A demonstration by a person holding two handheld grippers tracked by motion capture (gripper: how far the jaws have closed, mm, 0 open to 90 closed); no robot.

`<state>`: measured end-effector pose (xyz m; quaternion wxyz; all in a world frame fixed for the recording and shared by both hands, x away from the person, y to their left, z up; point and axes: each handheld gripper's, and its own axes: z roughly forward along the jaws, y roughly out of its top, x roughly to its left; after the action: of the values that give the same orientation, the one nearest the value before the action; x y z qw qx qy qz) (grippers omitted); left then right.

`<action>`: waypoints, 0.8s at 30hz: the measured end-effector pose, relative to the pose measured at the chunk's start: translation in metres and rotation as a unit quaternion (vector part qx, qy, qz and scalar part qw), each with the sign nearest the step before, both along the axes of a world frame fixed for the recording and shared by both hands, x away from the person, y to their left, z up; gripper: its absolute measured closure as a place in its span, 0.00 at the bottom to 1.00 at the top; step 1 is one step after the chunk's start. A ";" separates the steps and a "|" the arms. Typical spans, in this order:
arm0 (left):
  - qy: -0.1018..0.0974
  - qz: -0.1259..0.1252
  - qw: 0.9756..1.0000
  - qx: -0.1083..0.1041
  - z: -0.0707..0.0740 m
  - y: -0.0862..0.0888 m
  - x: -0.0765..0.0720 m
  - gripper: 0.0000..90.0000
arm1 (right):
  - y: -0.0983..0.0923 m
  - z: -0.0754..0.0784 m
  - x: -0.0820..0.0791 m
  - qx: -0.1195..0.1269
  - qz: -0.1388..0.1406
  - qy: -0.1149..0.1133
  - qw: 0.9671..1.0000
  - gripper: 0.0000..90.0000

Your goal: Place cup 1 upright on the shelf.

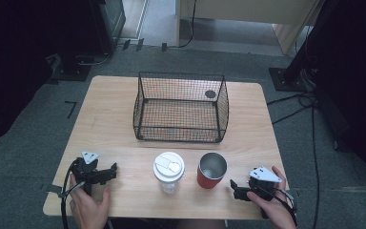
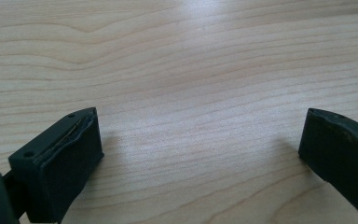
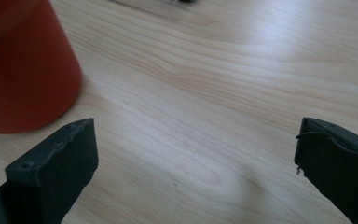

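The right tool (image 1: 236,189) sits at the lower right of the high view with its jaws spread wide and nothing between them, just to the right of the red cup (image 1: 212,170); in the right gripper view the same cup (image 3: 23,65) fills the upper left corner, close beside the near jaw but not touching it. The left tool (image 1: 108,171) rests at the lower left, equally open and empty, with bare wood ahead of it in the left gripper view, and the clear cup with the white lid (image 1: 169,172) stands a little to its right. Both cups are upright in the lower middle of the frame, near each other but apart, while the wire basket (image 1: 181,107) in the upper middle holds nothing that I can make out (the dark round spot near its upper right corner may be a mark on the surface seen through the mesh). So the work looks to be at its very start: no cup is gripped or lifted, and everything remains to be done if the cups are meant for the basket. A band of bare surface (image 1: 105,119) lies between cups and basket, giving room to lift and carry forward; the cups stand fairly near the bottom edge, and the basket's rim must be cleared from above.
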<state>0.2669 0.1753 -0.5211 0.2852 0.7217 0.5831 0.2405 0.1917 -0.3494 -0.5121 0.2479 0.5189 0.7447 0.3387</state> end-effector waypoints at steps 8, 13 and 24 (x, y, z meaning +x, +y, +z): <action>0.000 0.000 1.000 0.000 0.000 0.000 0.000 0.00 | 0.014 0.005 -0.003 0.003 0.040 -0.014 0.999 0.00; 0.000 0.000 1.000 0.000 0.000 0.000 0.000 0.00 | 0.022 0.009 -0.005 0.010 0.062 -0.021 0.998 0.00; 0.000 0.000 1.000 0.000 0.000 0.000 0.000 0.00 | 0.036 0.016 -0.005 0.030 0.094 -0.035 0.994 0.00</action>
<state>0.2669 0.1753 -0.5211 0.2852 0.7217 0.5831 0.2404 0.1864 -0.3136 -0.4962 0.2255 0.4410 0.7708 0.4008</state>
